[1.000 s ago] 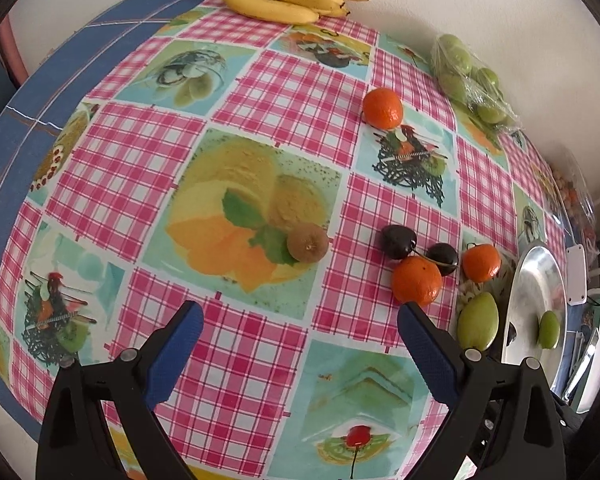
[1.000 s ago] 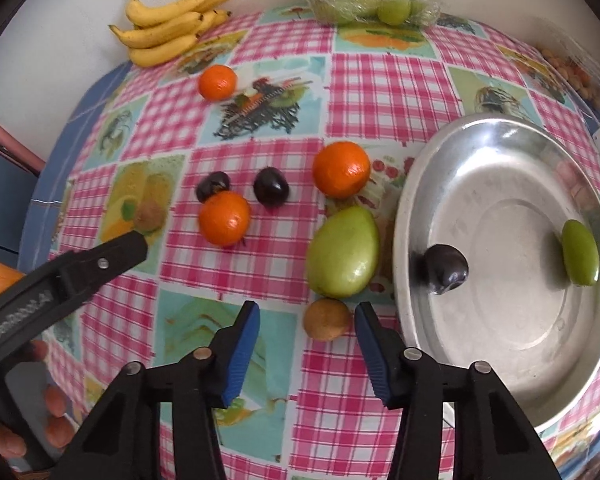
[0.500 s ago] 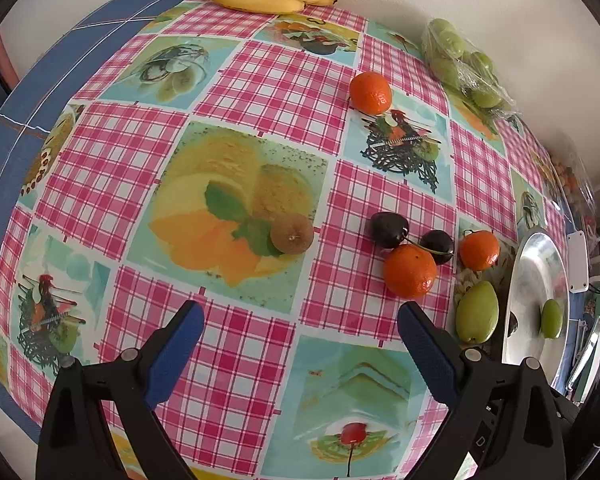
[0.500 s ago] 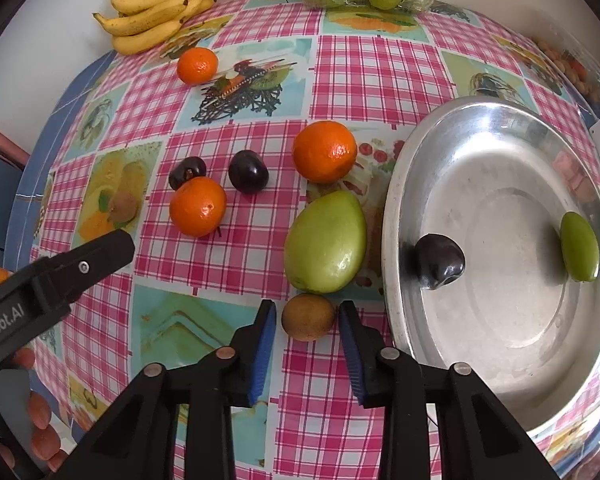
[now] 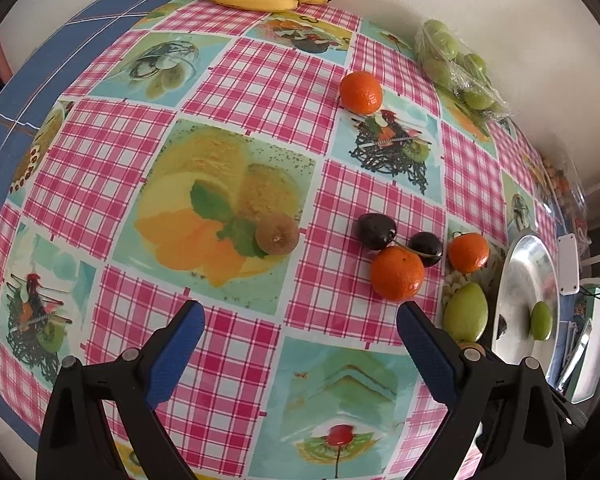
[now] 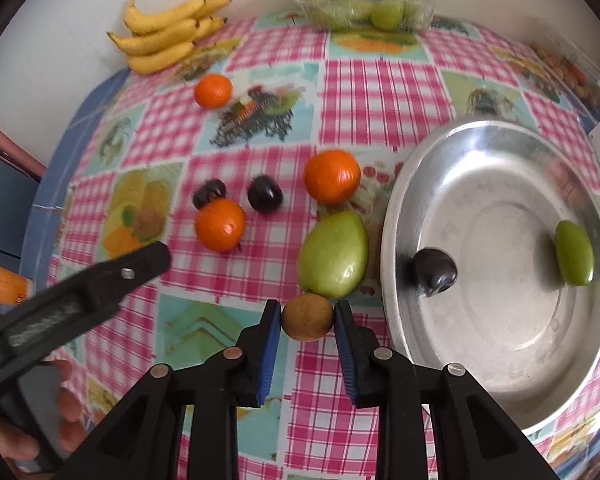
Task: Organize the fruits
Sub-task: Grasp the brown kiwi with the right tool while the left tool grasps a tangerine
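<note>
My right gripper [image 6: 307, 318] is shut on a brown kiwi [image 6: 307, 317] that rests on the tablecloth just in front of a big green mango [image 6: 334, 254]. A steel plate [image 6: 500, 344] to the right holds a dark plum [image 6: 435, 273] and a small green fruit [image 6: 574, 253]. My left gripper [image 5: 300, 338] is open and empty above the cloth, a second kiwi [image 5: 277, 234] ahead of it. Two oranges [image 5: 397, 273] [image 5: 468, 252] and two dark plums [image 5: 377, 231] lie to its right.
Bananas [image 6: 168, 36] and a pack of green fruits [image 6: 360, 8] lie at the back by the wall. A third orange [image 6: 213, 90] sits near the bananas. A clear box of small fruits [image 6: 568, 68] is at the far right. The left tool [image 6: 72, 308] crosses the right view.
My right gripper moved forward to the kiwi and closed its jaws onto it. My left gripper stayed wide open and shifted slightly over the cloth.
</note>
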`<state>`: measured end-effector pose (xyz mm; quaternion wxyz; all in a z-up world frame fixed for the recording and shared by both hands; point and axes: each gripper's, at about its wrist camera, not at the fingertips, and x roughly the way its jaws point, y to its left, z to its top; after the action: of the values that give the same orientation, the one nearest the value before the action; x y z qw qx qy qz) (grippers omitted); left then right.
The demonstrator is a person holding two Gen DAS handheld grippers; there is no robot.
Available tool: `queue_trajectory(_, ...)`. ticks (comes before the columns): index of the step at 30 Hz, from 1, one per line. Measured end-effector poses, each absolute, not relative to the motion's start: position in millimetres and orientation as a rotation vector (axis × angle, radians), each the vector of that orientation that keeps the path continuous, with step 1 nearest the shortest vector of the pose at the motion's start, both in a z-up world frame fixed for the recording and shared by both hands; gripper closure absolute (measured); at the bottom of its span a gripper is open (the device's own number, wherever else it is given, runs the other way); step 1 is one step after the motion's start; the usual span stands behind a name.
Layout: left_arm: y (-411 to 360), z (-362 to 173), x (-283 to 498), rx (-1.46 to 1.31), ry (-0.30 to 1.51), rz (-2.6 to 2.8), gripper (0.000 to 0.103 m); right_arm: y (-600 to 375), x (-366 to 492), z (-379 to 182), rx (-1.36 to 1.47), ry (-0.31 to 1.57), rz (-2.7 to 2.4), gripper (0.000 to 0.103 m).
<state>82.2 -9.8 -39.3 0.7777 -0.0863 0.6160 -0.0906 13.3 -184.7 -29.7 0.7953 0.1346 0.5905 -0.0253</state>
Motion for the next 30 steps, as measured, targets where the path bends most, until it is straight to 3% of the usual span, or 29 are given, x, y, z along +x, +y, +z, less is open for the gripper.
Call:
queue_trajectory(3, -11.9, -36.5, 83.9, -0.201, 1.320, -0.209, 0.007, -186.1, 11.6, -19.3, 0.303, 1.238, -0.044, 0.074)
queue_trajectory(11, -28.4, -31.7, 92.0, -0.245, 1.303, -0.285, 0.028, -194.3, 15.6, -2.6, 0.317, 1.184, -0.056, 0.074)
queue_trajectory(26, -65.0, -46.6, 102.7, -0.209, 1.340, -0.307, 0.049, -217.8, 31.6, 9.1, 0.349, 1.161, -0.086, 0.074)
queue_trajectory(30, -68.6, -48.7, 104.8, -0.205, 1.347, -0.308, 0.063, -223.1, 36.0, 11.0, 0.360, 1.157, -0.092, 0.074)
